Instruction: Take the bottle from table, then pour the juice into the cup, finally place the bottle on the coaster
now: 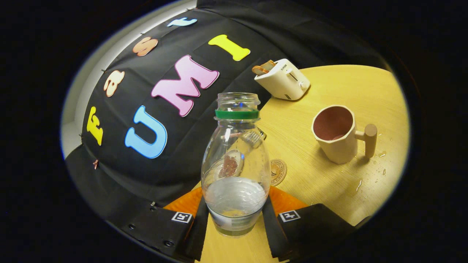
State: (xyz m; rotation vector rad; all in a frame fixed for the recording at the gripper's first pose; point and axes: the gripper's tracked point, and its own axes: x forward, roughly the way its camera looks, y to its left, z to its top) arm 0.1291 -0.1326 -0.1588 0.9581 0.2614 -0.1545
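A clear, uncapped bottle point(235, 164) with a green neck ring stands between my fingers, a little liquid in its lower part. My gripper point(234, 213) is shut on the bottle, with both fingers pressing its lower sides. A round brown coaster point(278, 172) lies on the wooden table point(347, 91) just beyond the bottle, partly hidden behind it. Farther off to the right stands a cream cup point(337, 133) with a dark red inside and a wooden peg handle. I cannot tell whether the cup holds liquid.
A cream toaster point(283, 79) with bread in its slot stands far beyond the bottle by the booth wall. Water drops point(369, 179) dot the table near the cup's handle. The wall closes off the left side.
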